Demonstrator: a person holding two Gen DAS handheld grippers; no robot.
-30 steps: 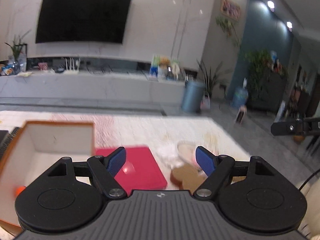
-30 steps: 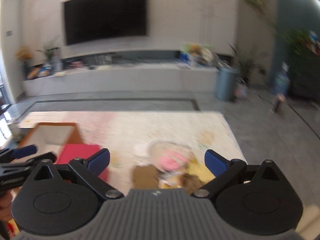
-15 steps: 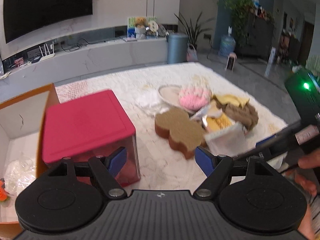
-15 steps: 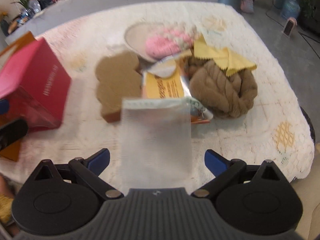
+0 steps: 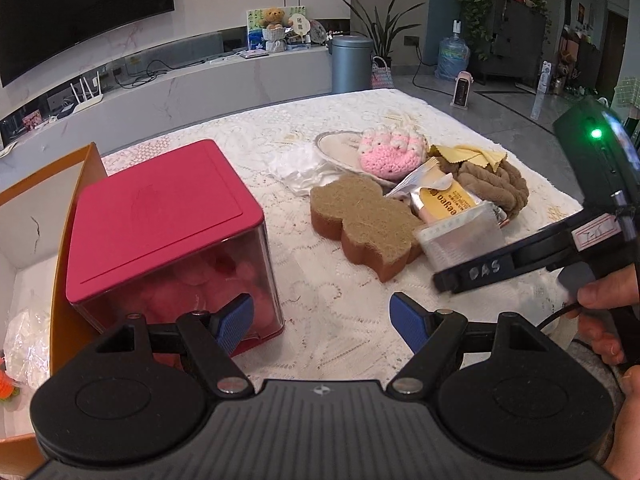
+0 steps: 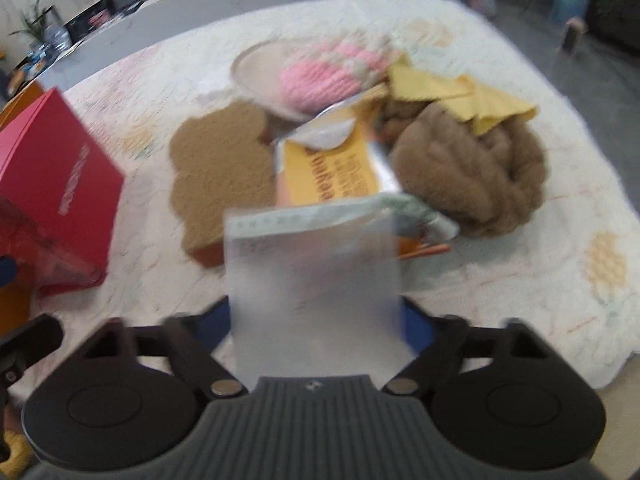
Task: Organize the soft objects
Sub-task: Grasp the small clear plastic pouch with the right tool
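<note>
A pile of soft things lies on the lace-covered table: a brown sponge (image 5: 362, 222), a pink knitted piece (image 5: 390, 151) on a beige slipper, a yellow packet (image 5: 444, 202), a brown plush knot (image 5: 494, 186) and yellow cloths (image 6: 460, 96). My right gripper (image 6: 316, 320) is shut on a clear plastic pouch (image 6: 312, 276), held above the table in front of the pile; it also shows in the left wrist view (image 5: 460, 240). My left gripper (image 5: 322, 320) is open and empty, low beside the red-lidded clear box (image 5: 160, 216).
An open orange cardboard box (image 5: 72, 184) with a white inside stands left of the red-lidded box, holding a crumpled plastic bag (image 5: 26, 344). A white cloth (image 5: 300, 166) lies behind the sponge. The table's right edge (image 6: 592, 364) is near the right gripper.
Both grippers tipped down from the room toward the table and came closer to the pile. The right gripper's fingers closed onto the clear pouch. The left gripper stayed open.
</note>
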